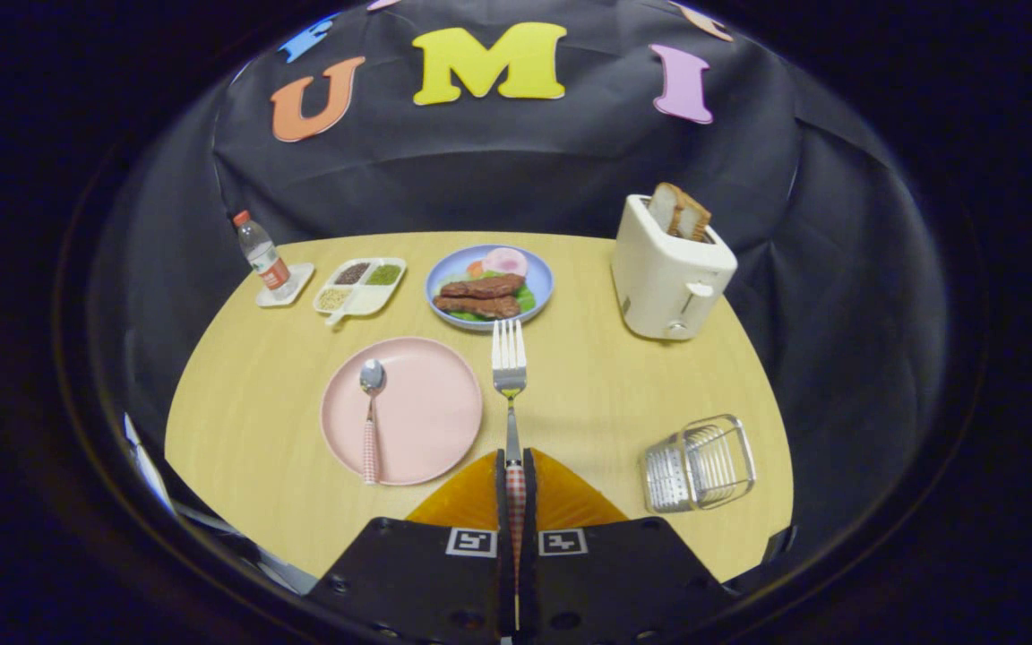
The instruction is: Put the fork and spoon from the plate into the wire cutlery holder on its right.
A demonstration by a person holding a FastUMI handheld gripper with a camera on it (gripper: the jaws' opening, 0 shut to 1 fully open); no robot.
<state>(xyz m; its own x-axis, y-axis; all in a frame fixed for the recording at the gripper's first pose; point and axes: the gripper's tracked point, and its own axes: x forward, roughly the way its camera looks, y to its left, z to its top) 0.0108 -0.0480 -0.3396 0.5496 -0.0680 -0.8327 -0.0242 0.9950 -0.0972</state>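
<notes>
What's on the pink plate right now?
Only the spoon lies on the pink plate. The fork is off it, clamped by its handle in the gripper. The plate's surface under the spoon is hidden.

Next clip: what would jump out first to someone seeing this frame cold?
The fork stands out: the gripper is shut on its handle, tines pointing ahead over the table, already off the pink plate. A spoon lies on that plate, left of the fingers. To their right sits the wire cutlery holder, and beyond it a white toaster with bread sticking out.
</notes>
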